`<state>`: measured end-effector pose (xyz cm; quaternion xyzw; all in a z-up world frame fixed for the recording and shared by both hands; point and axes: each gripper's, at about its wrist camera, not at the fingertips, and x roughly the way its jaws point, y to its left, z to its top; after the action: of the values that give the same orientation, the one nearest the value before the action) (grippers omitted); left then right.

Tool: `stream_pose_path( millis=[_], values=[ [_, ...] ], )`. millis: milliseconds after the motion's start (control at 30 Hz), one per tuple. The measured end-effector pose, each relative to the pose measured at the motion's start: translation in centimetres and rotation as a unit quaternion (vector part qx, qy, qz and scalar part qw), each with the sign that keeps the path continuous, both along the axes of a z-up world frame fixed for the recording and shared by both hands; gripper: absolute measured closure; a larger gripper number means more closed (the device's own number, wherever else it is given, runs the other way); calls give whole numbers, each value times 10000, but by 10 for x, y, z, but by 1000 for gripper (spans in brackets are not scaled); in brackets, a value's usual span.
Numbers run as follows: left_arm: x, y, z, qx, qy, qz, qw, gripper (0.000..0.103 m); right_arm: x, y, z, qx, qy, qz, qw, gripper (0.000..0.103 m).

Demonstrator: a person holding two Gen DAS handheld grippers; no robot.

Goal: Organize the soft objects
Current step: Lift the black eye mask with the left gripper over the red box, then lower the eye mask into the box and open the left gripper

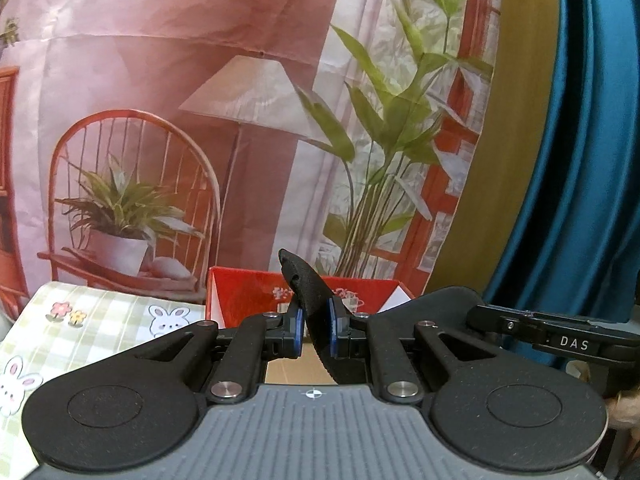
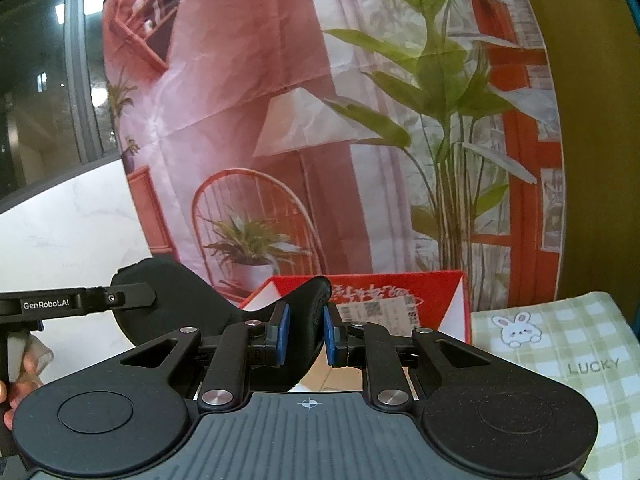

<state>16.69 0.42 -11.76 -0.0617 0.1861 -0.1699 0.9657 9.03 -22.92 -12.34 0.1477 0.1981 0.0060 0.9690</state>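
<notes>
Left wrist view: the left gripper (image 1: 316, 334) is clenched on a black soft object (image 1: 310, 300), which is pinched between the two blue pads (image 1: 298, 330). The object is held edge-on and tilted, its upper end rising above the fingers and leaning to the left. A red box (image 1: 248, 296) is seen directly behind the fingers, with its opening facing up. A green checked cloth with rabbit prints (image 1: 100, 320) is located to the left of the box. A printed backdrop showing a chair, a lamp and plants (image 1: 240, 120) is hung behind both. The other gripper's body, marked "DAS" (image 1: 560, 336), is visible at the right edge.

Right wrist view: the right gripper (image 2: 306, 336) is likewise closed on the black soft object (image 2: 180, 292), gripped between its blue pads (image 2: 282, 332). The object is spread out to the left, where it is met by the left gripper's body, marked "GenRobot.AI" (image 2: 76, 300). The red box (image 2: 440, 300) is positioned behind the fingers, and the checked cloth (image 2: 560, 352), lettered "LUCKY", lies to its right. The object is thus held off the surface, in front of the box, by both grippers
</notes>
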Motion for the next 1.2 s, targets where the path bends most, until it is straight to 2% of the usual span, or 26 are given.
stream_pose_path(
  millis=[367, 633, 867, 1033, 1133, 1200],
  values=[
    [78, -12, -17, 318, 527, -35, 9981, 90, 68, -25, -13, -324, 476, 5, 9983, 86],
    [124, -18, -32, 585, 947, -85, 9938, 89, 118, -34, -38, -556, 953, -21, 9939, 86],
    [151, -26, -48, 900, 1327, -203, 9868, 88, 146, -37, -65, -607, 1445, -82, 9876, 87],
    [156, -27, -58, 1056, 1427, -349, 9835, 80, 157, -35, -77, -772, 1726, -35, 9819, 86],
    [159, -27, -60, 1089, 1469, -314, 9826, 68, 161, -36, -79, -859, 1820, -96, 9795, 81],
    [160, -27, -60, 1133, 1457, -262, 9825, 51, 163, -36, -80, -953, 1875, -167, 9775, 75]
  ],
)
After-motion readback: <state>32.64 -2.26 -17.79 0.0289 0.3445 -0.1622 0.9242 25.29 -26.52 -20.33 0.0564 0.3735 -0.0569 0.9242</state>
